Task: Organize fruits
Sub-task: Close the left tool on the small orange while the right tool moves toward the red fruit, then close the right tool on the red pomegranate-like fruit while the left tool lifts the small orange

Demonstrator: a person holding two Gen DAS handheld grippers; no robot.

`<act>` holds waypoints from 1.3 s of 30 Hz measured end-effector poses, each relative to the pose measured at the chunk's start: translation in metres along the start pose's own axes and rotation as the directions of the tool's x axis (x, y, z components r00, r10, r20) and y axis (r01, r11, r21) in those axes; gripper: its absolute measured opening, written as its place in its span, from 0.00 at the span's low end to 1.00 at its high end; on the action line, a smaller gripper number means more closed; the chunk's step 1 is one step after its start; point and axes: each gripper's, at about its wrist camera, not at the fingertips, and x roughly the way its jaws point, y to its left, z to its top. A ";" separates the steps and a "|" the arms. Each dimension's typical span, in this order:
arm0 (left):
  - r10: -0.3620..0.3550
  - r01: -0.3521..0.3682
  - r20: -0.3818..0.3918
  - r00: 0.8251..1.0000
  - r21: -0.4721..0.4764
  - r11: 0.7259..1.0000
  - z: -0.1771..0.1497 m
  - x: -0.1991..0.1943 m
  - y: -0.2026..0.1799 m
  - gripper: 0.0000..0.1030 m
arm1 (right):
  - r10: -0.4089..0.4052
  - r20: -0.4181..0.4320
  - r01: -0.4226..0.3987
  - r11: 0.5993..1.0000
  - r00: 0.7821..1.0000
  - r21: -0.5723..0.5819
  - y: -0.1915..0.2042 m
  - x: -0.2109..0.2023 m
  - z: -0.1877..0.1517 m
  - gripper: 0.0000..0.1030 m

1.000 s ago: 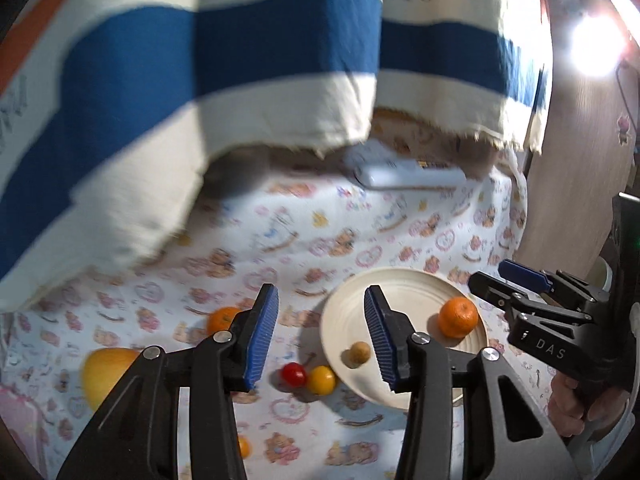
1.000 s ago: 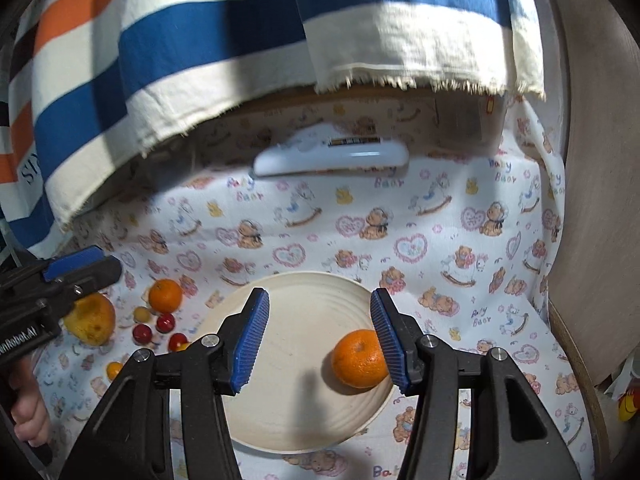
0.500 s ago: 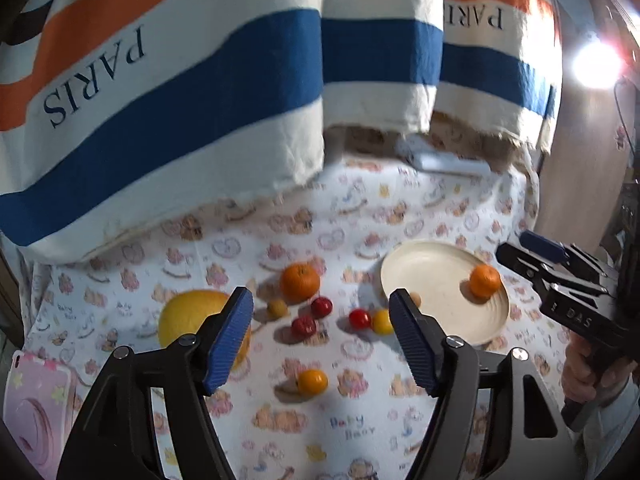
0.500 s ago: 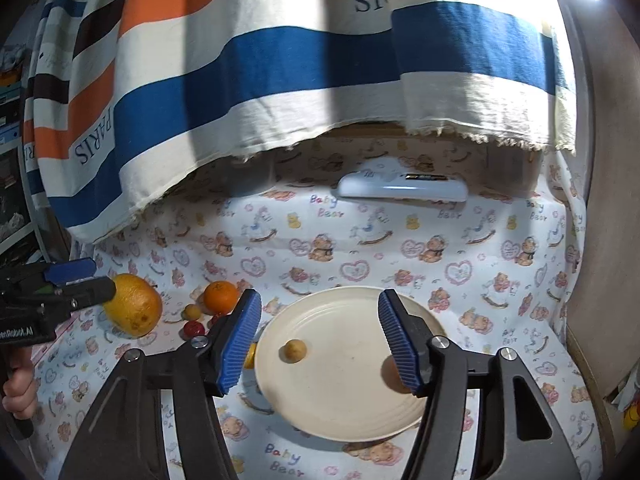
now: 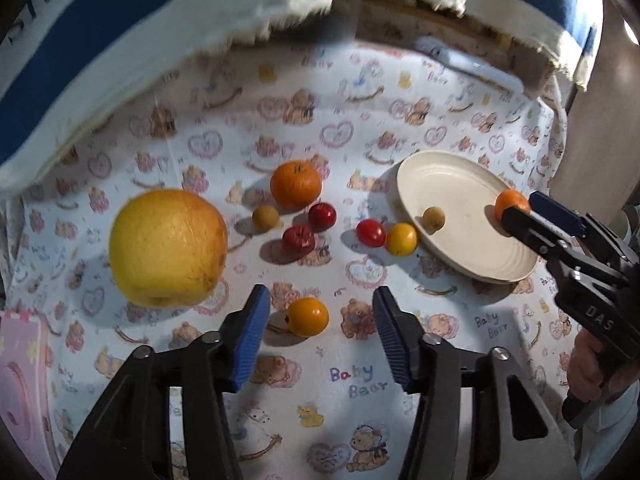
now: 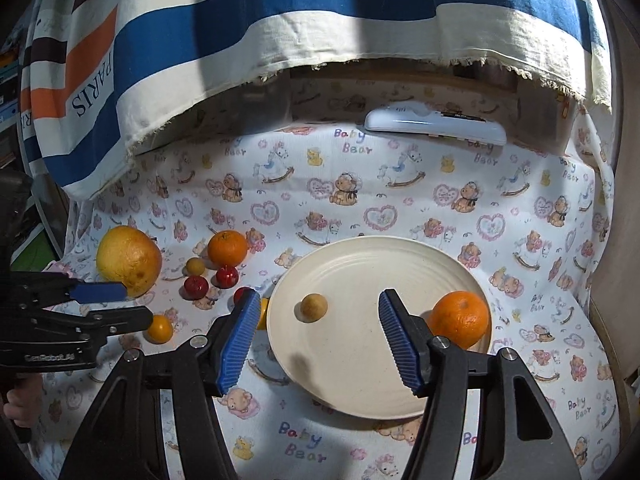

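Now, with both sets of jaws apart and empty, lower your left gripper [image 5: 318, 332] squarely over the small orange tomato [image 5: 307, 316] at its twelve o'clock, squeeze gently, then carry it to the plate [image 5: 476, 240].

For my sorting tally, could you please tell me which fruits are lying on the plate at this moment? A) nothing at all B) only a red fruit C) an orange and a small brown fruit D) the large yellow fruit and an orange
C: the plate holds an orange near its right rim and a small brown fruit; the other fruits lie on the cloth.
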 end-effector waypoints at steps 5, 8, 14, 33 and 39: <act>0.008 -0.008 -0.065 0.998 0.003 1.000 -0.004 0.022 0.001 0.34 | -0.007 -0.014 0.007 1.000 1.000 0.004 -0.002 0.004 -0.001 0.61; 0.024 -0.025 -0.072 0.997 -0.002 1.000 -0.005 0.028 0.004 0.34 | -0.011 -0.018 0.011 1.000 1.000 0.009 -0.003 0.006 -0.001 0.61; 0.020 -0.020 -0.115 0.993 -0.003 1.000 -0.011 0.039 0.003 0.34 | -0.018 -0.024 0.018 1.000 1.000 0.015 -0.006 0.006 -0.001 0.61; 0.060 -0.055 0.094 0.994 -0.054 0.997 0.010 -0.026 0.031 0.27 | 0.013 -0.038 -0.014 1.000 0.999 -0.021 0.015 0.003 0.008 0.61; 0.078 -0.066 0.139 0.987 -0.085 0.994 0.016 -0.040 0.048 0.27 | 0.083 -0.126 -0.090 0.994 0.989 -0.054 0.049 0.026 0.016 0.61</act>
